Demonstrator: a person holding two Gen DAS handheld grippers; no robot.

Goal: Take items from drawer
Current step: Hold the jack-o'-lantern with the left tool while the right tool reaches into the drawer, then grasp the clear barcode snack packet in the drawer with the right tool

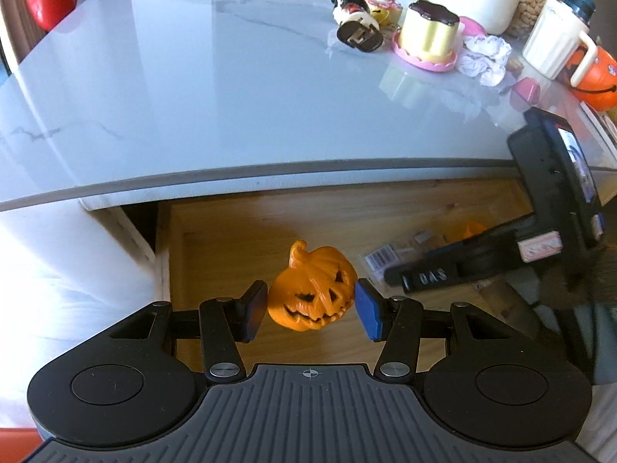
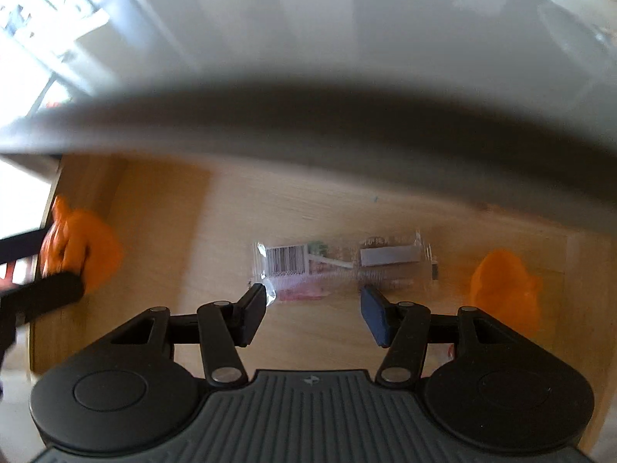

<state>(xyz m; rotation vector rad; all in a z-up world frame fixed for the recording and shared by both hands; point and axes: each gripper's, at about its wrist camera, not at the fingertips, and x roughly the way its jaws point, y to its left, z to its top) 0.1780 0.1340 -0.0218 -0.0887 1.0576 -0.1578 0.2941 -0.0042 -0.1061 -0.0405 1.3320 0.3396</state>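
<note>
Pumpkin (image 1: 313, 286) clamped between left gripper (image 1: 311, 310) pads; right gripper (image 2: 313, 314) unclenched above packet (image 2: 343, 266).

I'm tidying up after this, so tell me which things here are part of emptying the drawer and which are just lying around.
Part of the job:
- drawer
- jack-o'-lantern figure, between the left tongs
- clear barcoded packet, below the right tongs
- second orange figure

Just lying about on the tabletop:
- cream mug
- crumpled tissue
- yellow cake toy

An orange jack-o'-lantern pumpkin (image 1: 313, 287) hangs tilted over the open wooden drawer (image 1: 231, 227), where a clear barcoded packet (image 2: 343, 264) lies flat.
</note>
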